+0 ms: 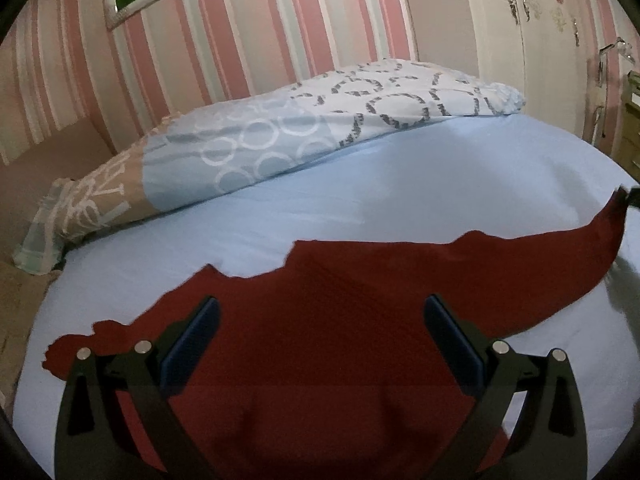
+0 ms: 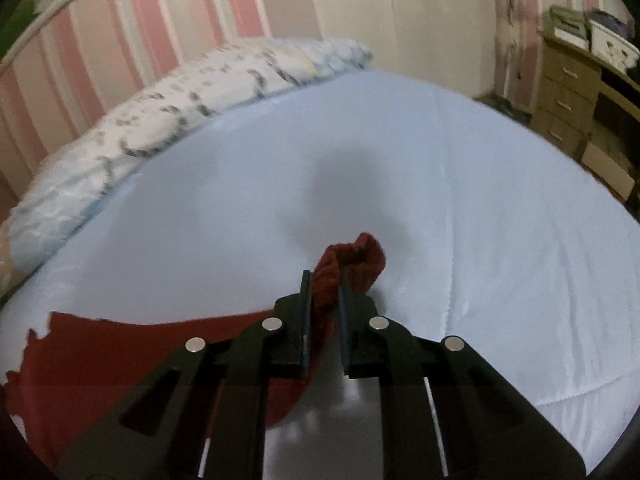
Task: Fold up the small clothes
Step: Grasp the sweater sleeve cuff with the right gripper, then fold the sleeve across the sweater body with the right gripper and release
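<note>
A dark red garment [image 1: 340, 292] lies spread on the light blue bed sheet [image 1: 360, 184]. My left gripper [image 1: 322, 312] is open, its two fingers hovering wide apart just above the garment's middle. One end of the garment is stretched out and lifted at the far right [image 1: 612, 216]. In the right wrist view my right gripper [image 2: 324, 280] is shut on that bunched red end [image 2: 352, 264], held a little above the sheet [image 2: 480, 200]. The rest of the garment trails off to the lower left [image 2: 120, 344].
A rolled patterned duvet [image 1: 300, 128] lies along the striped wall at the bed's far side, also in the right wrist view [image 2: 160, 120]. A white wardrobe [image 1: 520, 20] stands beyond the bed. A wooden drawer unit [image 2: 568, 100] stands at the right.
</note>
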Motion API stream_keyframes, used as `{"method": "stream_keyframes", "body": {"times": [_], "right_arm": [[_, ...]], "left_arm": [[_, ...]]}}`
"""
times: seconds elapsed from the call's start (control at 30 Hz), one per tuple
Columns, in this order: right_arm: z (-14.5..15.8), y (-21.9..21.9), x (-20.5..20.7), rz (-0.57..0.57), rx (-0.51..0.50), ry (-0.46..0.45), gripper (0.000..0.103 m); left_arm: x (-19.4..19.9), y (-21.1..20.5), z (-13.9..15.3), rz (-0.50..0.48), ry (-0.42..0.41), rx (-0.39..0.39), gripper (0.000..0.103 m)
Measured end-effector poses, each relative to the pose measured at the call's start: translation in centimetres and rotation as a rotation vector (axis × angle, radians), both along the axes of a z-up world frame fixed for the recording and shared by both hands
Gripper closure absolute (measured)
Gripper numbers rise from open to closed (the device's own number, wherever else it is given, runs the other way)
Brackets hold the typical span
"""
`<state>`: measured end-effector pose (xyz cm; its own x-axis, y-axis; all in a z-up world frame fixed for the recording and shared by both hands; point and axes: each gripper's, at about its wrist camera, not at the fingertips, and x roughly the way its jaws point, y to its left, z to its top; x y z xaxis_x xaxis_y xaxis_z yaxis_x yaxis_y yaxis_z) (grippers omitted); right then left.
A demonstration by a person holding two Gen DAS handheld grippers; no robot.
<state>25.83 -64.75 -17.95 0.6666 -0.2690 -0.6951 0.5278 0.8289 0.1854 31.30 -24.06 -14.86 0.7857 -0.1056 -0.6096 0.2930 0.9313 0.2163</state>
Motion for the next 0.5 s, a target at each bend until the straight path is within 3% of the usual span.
{"method": "stream_keyframes", "body": {"times": [0.17, 0.3, 0.5], "right_arm": [[4.2, 6.9, 0.3, 0.118, -0.076, -0.052, 0.092], [7.2, 15.7, 2.0, 0.262, -0.124, -0.086, 0.092], [8.8, 27.8, 5.5, 0.453, -0.064, -0.112, 0.092]], "left_arm": [[0.8, 4.1, 1.1, 0.051, 0.035, -0.033, 0.001], [1.2, 9.0, 2.6, 0.107, 0.007, -0.029, 0.001], [1.0, 16.9, 4.4, 0.191, -0.062, 0.013, 0.001]]}}
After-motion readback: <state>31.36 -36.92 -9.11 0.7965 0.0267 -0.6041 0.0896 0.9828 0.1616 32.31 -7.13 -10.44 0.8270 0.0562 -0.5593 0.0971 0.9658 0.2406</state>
